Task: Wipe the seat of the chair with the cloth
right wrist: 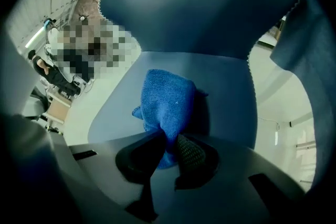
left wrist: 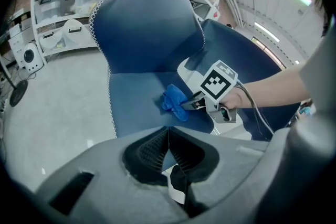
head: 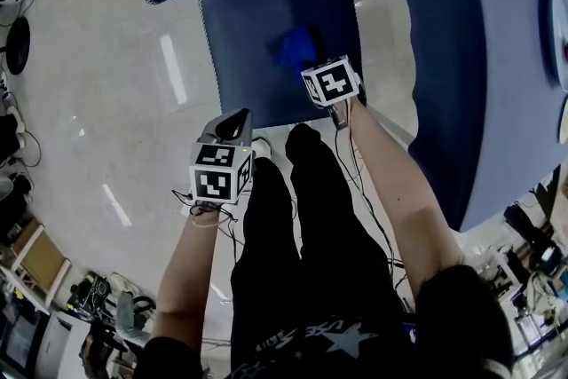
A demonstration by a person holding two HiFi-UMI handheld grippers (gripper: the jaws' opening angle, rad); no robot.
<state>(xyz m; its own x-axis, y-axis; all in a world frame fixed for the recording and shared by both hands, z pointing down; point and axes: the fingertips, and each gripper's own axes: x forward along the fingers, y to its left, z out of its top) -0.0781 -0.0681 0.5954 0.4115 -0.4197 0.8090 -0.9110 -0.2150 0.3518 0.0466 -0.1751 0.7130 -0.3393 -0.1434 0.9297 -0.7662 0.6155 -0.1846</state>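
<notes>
While right tongs (right wrist: 169, 143) pinch fuzzy blue cloth (right wrist: 168, 102) on smooth seat (right wrist: 228, 94), left tongs (left wrist: 168, 136) closed, empty.

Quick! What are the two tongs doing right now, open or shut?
Left tongs: shut, holding nothing.
Right tongs: shut on the blue cloth.

Cloth (right wrist: 167, 107): bright blue, terry nap, sits in the right gripper's (right wrist: 168, 147) jaws. Chair seat (head: 248, 58) under it: dark navy with white stitched edging. Backrest (left wrist: 147, 29) beyond: same navy, same white trim. Gripper bodies are grey; pads (right wrist: 191, 152) are black with fine cross-hatch. Marker cube (head: 218, 173) on each: white faces, black square patterns. Floor (head: 98, 102) left of the left gripper (left wrist: 168, 152): pale grey, glossy light streaks. Trousers (head: 311, 217) behind both grippers: black.
</notes>
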